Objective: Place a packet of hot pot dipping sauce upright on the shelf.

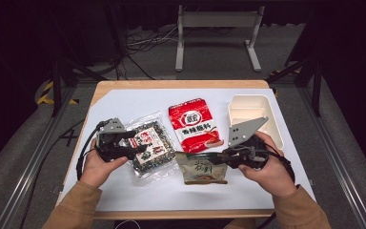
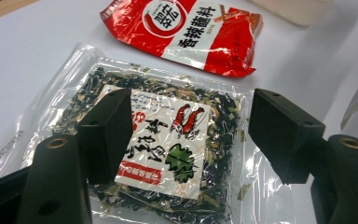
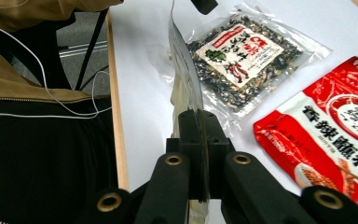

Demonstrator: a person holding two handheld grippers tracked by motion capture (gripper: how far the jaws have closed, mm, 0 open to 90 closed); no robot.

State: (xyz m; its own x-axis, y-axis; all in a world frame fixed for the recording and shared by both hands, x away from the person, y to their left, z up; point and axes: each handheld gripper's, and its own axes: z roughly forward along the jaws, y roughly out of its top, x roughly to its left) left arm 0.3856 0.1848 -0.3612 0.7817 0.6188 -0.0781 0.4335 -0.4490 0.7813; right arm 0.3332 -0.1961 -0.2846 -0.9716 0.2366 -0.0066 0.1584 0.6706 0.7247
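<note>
Currently, at the left of the white table (image 1: 124,102), the left gripper (image 1: 140,143) hangs over the clear seaweed bag (image 1: 153,150), jaws standing wide apart with nothing between the pads. In the left gripper view the bag (image 2: 163,149) lies flat on the sheet below the jaws, its printed label in the gap between them; whether the fingertips touch the film cannot be told. The left hand (image 1: 95,167) grips the tool body at the table's left edge.

Next to the right, the red pouch (image 1: 193,125) lies flat in the middle of the table, just beside the seaweed bag and apart from both grippers. It also appears in the left gripper view (image 2: 186,32) beyond the bag.

Below the red pouch, the green packet (image 1: 202,169) is held at its right edge by the right gripper (image 1: 226,155), whose jaws are closed tight on that edge. In the right gripper view the packet (image 3: 184,79) stands on edge, rising straight up from the pinched jaws, with the seaweed bag (image 3: 242,56) and the red pouch (image 3: 331,130) lying to its right. The right hand (image 1: 267,171) holds the tool near the table's right front.

Farthest right, a cream tray (image 1: 233,102) sits at the back right corner, well apart from the packet.
</note>
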